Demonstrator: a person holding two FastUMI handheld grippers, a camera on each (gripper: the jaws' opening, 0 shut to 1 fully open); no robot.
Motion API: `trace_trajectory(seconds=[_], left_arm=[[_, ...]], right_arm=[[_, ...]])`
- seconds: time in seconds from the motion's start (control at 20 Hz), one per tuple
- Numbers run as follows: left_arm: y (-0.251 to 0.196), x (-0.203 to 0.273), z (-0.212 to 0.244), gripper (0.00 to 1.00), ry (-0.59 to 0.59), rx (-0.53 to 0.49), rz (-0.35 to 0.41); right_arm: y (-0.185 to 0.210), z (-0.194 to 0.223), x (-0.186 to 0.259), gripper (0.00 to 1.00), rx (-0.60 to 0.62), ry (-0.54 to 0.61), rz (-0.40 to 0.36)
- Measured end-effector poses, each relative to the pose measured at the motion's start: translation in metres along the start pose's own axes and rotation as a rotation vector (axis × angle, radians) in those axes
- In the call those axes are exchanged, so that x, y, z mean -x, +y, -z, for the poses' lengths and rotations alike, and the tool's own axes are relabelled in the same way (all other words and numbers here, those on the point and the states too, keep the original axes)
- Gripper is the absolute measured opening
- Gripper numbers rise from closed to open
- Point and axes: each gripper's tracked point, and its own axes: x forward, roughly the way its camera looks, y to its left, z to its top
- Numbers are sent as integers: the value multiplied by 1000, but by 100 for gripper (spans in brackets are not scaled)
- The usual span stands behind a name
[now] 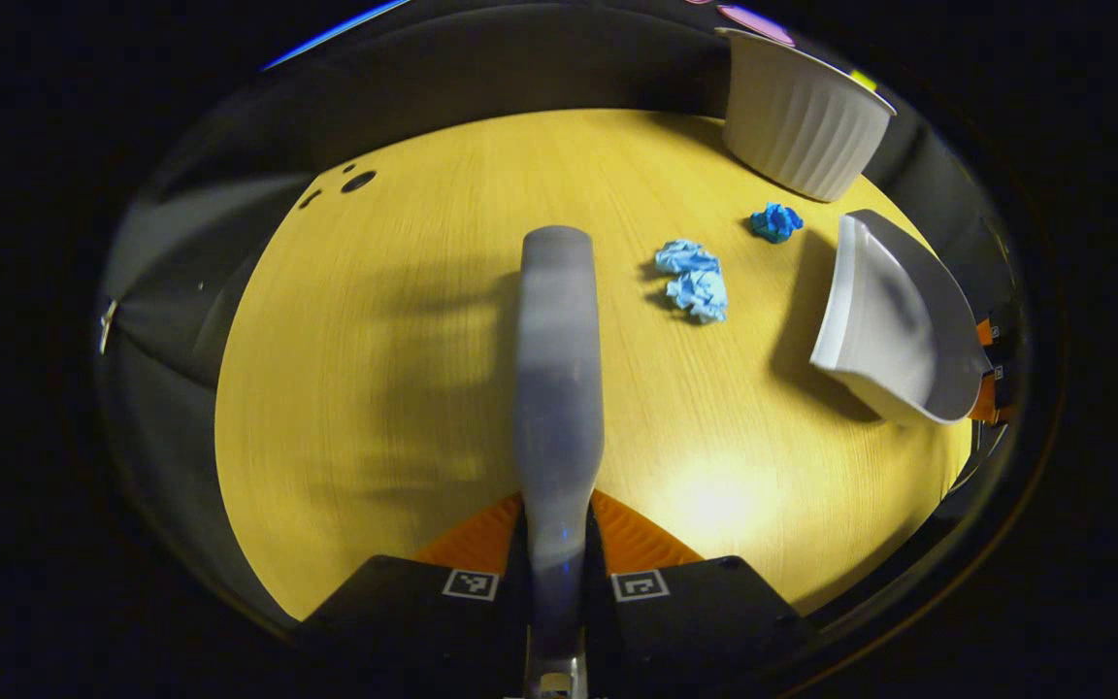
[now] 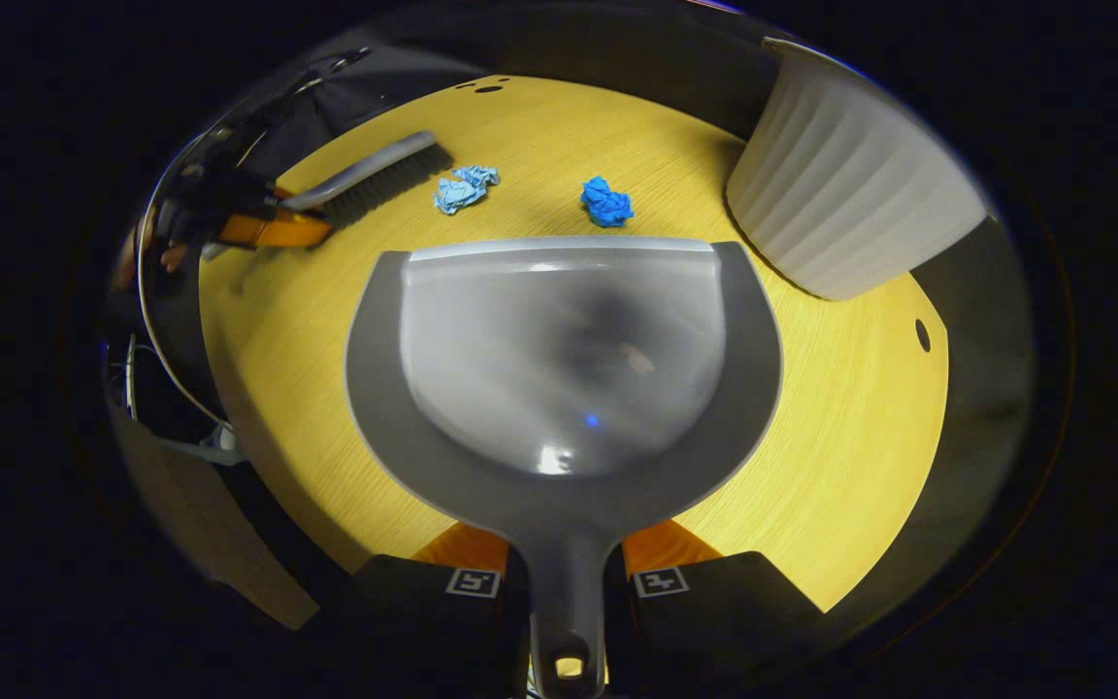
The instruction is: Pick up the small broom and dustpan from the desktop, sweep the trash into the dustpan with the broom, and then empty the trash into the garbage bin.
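With both arms raised over the yellow surface (image 1: pixel 404 388), my left tool (image 1: pixel 559 573) is clamped on the broom (image 1: pixel 557 369) handle, which runs straight forward. My right tool (image 2: pixel 564 582) grips the dustpan (image 2: pixel 559 359) by its handle, pan mouth facing away. Ahead of the dustpan lip lie a pale blue paper wad (image 2: pixel 462 189) and a darker blue wad (image 2: pixel 606 203). The white ribbed bin (image 2: pixel 840 194) stands on the right, near the darker wad.
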Motion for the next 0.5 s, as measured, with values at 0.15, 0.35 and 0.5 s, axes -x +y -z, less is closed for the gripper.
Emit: trace_trajectory(seconds=[0.15,0.35,0.5], left_arm=[[3,-12,-28,27,2,-51,-4],[-3,-20,-45,27,19,-108,6],[-14,-25,-51,27,17,-124,14]], right_arm=[[-1,-2,-6,35,38,19,-10],[-15,-4,-18,35,88,59,-63],[-24,-9,-25,34,109,69,-92]])
